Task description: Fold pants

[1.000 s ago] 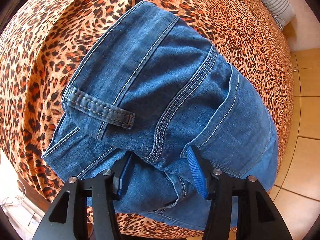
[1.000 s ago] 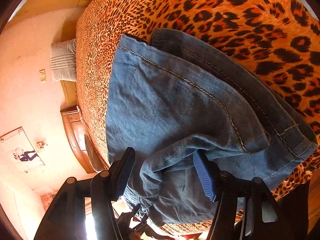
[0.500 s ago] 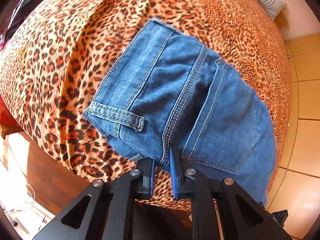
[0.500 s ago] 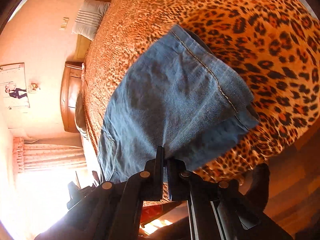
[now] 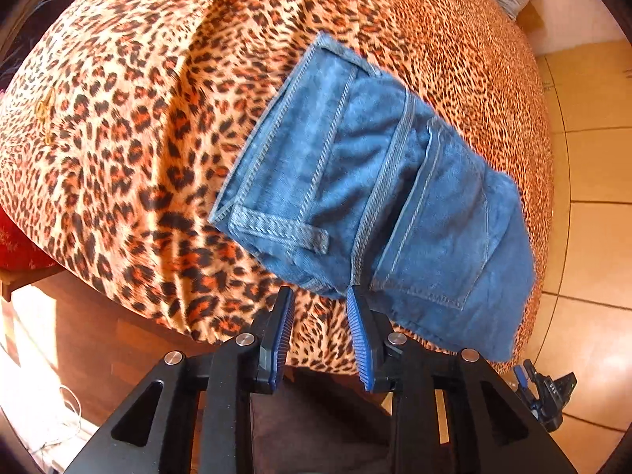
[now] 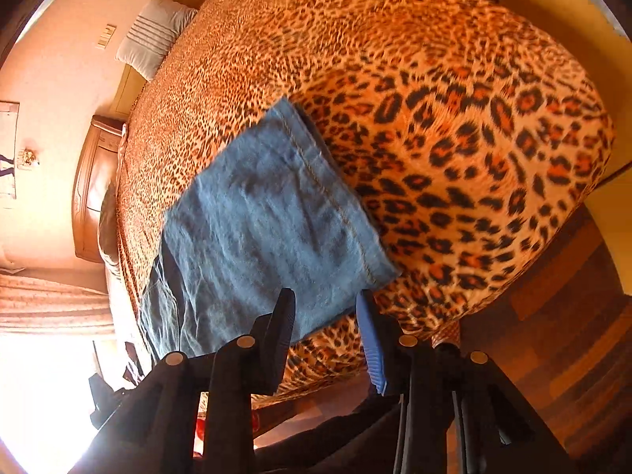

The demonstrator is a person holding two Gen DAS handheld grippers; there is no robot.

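The folded blue denim pants (image 5: 379, 197) lie on the leopard-print bedspread (image 5: 138, 138) near its front edge, and I judge them a thick, limp, fairly heavy bundle that sags if lifted by one layer, best pinched through all layers at the stitched waistband or a hem corner. The left gripper (image 5: 320, 328) has just been opening and stands partly open with nothing between its jaws, denim only brushing one tip. The right gripper (image 6: 326, 328), likewise just opened, hangs over the faded leg panel's near edge, gripping nothing.
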